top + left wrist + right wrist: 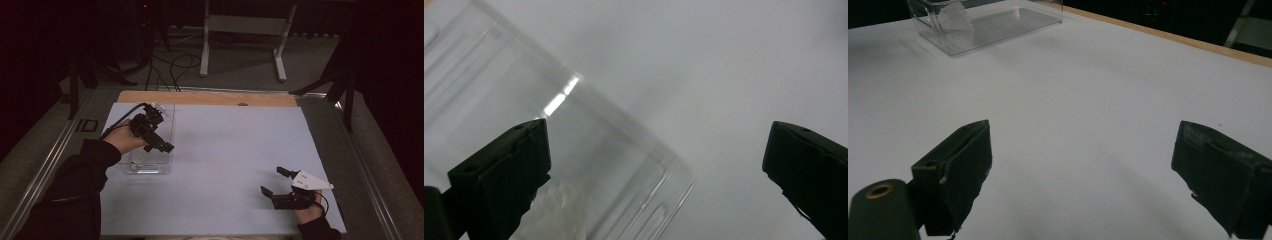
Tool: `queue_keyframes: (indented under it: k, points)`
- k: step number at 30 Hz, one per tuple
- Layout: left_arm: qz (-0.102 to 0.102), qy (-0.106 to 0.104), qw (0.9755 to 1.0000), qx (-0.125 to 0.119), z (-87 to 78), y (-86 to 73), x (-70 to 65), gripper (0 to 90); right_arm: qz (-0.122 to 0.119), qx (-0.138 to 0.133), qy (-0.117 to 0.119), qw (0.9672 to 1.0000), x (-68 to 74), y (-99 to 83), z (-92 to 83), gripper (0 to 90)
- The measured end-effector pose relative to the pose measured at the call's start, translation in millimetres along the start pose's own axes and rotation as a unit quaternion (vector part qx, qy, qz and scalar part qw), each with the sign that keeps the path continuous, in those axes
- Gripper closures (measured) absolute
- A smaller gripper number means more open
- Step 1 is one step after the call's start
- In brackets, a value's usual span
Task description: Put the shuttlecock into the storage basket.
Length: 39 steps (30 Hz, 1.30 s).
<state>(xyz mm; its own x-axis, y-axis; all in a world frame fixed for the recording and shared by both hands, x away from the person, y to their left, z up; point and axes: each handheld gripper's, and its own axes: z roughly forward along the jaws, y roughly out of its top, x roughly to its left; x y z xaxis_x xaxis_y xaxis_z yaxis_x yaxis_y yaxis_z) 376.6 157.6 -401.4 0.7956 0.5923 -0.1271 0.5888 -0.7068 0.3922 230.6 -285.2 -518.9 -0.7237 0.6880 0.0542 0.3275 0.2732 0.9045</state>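
Clear box (150, 145): we take this see-through plastic tray as the thing in hand; it lies on the left part of the desk (225, 150).
Left hand-held gripper (165, 146): spread wide, pinching nothing, hovering right over the box; in its own view one jaw sits above the box's clear wall (589, 150), the other over bare desk beyond the rim.
Direction: the box lies directly below this gripper.
Long axis: we read it running away from us, toward the desk's far edge.
Contents: a small whitish thing (954, 15) near one end; we cannot tell what it is.
Right hand-held gripper (274, 182): also spread and empty, near the desk's front right, well apart from the box (983, 25).
Nearer hand: the left.
Writing: we can read none.
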Motion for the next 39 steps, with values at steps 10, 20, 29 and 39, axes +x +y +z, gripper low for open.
queue_keyframes:
  k: [10, 20, 29, 39]
  points:
    - [0.072, -0.021, 0.9969, -0.023, 16.9, 21.0, -31.1, 0.0, 0.002, -0.001, -0.001, 1.0, -0.4, -0.5, -1.3, 9.6]
    - [0.112, -0.045, 0.9924, -0.026, 35.0, 31.8, -60.0, 0.0, 0.002, -0.001, 0.0, 1.0, -0.3, -0.5, -1.2, 9.6]
    - [0.138, -0.061, 0.9883, -0.025, 55.9, 30.7, -79.1, 0.0, 0.001, -0.002, -0.001, 1.0, -0.3, -0.2, -1.8, 9.6]
    - [0.16, -0.063, 0.9848, -0.029, 73.6, 16.7, -92.9, 0.0, -0.003, 0.001, -0.004, 1.0, -0.1, 0.1, -2.0, 9.6]
